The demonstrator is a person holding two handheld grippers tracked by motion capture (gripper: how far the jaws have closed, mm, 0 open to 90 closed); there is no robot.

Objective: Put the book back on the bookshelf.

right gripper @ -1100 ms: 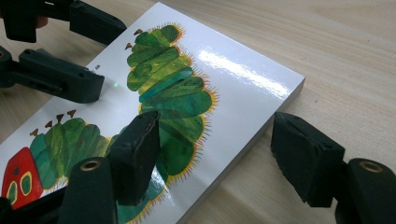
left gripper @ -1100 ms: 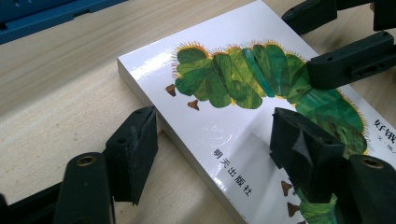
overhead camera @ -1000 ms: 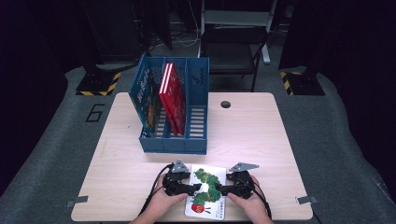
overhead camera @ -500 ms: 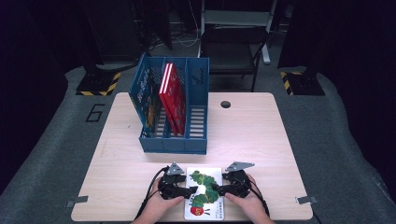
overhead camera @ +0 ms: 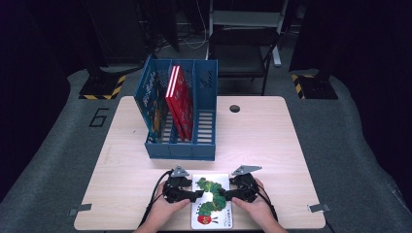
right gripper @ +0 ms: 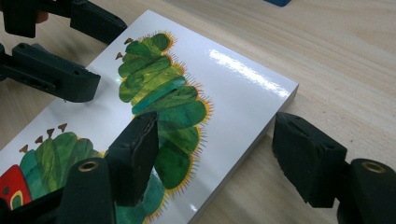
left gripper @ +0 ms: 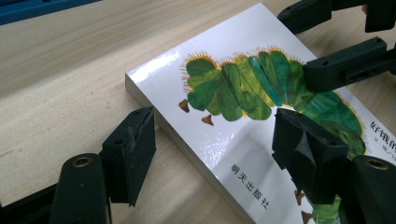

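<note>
Item: picture book (overhead camera: 212, 201), white cover with a green caterpillar, laid flat at the near edge of the bench (overhead camera: 272, 141); blue file rack (overhead camera: 180, 116) stood well beyond it, with red books (overhead camera: 179, 99) upright in a middle compartment.

Left claw (overhead camera: 193, 195): jaws held apart, one over the cover, the other on the bench beside the book's left edge (left gripper: 187, 149); nothing pinched. Right claw (overhead camera: 224, 194): likewise spread, one jaw above the cover, the other outside the right edge (right gripper: 252, 140); no grip made.

Hazards, as judged: the glossy cover is likely to be slipped on if the jaws are closed on the face alone; the flat-lying book offers little purchase beneath, so an outer jaw may be jammed against the bench; uneven closing of the two claws could cause the book to be pushed sideways or off the near edge; a one-sided lift could let the pages fan open.
</note>
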